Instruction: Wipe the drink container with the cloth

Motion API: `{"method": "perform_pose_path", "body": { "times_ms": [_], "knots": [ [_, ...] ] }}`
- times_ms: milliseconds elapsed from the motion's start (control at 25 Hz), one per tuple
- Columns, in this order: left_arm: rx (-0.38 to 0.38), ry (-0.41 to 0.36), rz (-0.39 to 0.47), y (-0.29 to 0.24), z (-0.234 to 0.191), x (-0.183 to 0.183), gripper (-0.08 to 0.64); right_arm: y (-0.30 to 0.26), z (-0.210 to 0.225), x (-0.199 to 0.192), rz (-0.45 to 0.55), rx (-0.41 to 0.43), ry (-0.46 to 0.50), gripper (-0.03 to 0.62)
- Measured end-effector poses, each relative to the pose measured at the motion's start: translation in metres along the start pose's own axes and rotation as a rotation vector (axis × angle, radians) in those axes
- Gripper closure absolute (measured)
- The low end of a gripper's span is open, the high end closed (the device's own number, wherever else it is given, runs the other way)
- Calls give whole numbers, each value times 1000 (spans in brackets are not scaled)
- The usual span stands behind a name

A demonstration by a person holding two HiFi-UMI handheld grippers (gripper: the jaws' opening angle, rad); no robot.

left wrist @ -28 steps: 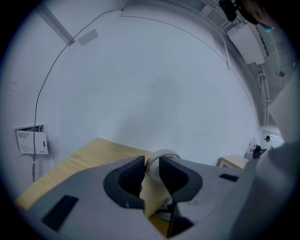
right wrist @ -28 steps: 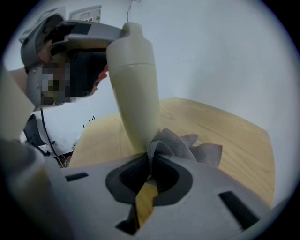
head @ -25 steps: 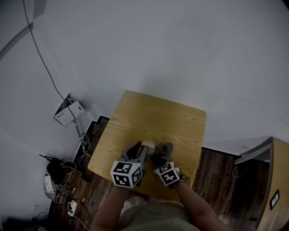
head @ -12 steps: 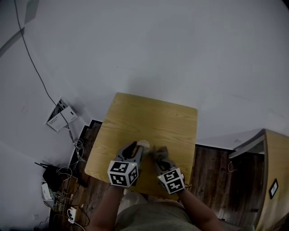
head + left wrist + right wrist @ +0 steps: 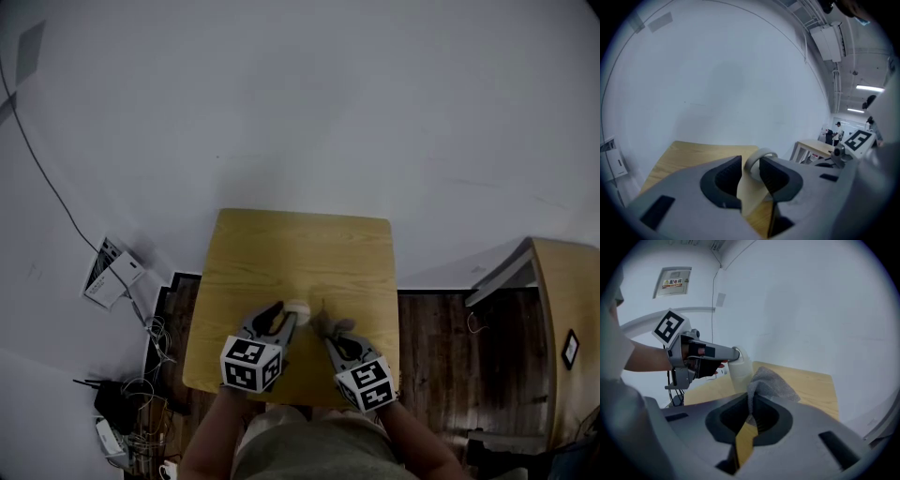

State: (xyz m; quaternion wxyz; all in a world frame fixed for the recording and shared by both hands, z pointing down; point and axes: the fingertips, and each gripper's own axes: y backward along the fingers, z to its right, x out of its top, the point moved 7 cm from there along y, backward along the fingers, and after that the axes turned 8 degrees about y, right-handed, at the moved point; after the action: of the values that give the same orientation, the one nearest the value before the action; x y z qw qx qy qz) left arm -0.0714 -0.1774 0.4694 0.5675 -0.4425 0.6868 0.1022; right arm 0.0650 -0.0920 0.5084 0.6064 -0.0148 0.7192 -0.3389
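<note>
Right gripper (image 5: 334,334) drew back, fingers pinching cloth (image 5: 324,322); left gripper (image 5: 279,319) fingers clamp container (image 5: 297,307).

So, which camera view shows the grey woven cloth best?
The right gripper view: the grey woven cloth stands large, pinched in the right tool. The head view shows only a small grey lump; the left gripper view shows none of it.

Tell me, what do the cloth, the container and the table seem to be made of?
The cloth looks like grey knitted or woven fabric, matte: its surface is coarse and it folds softly. The container is probably smooth white plastic, though the look leaves that open. The table shows light wood grain: wood or a wood-look laminate.
</note>
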Motion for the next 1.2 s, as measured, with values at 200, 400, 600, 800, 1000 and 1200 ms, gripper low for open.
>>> {"method": "perform_pose_path", "body": {
  "times_ms": [200, 400, 600, 800, 1000, 1200],
  "knots": [
    [-84, -35, -43, 1, -6, 1, 440, 9, -21, 18, 68, -17, 5, 584],
    [-144, -72, -58, -1, -5, 2, 468, 6, -46, 36, 116, -23, 48, 584],
    [-184, -99, -69, -6, -1, 1, 468, -8, -61, 42, 124, -35, 55, 584],
    [-198, -87, -74, -8, -3, 2, 469, -30, -62, 35, 78, -59, 48, 584],
    [-212, -75, -75, -10, -5, 3, 468, -46, -62, 27, 40, -65, 39, 584],
    [-216, -69, -75, -11, -4, 2, 468, -60, -63, 12, -9, -62, 20, 584]
  ]
}}
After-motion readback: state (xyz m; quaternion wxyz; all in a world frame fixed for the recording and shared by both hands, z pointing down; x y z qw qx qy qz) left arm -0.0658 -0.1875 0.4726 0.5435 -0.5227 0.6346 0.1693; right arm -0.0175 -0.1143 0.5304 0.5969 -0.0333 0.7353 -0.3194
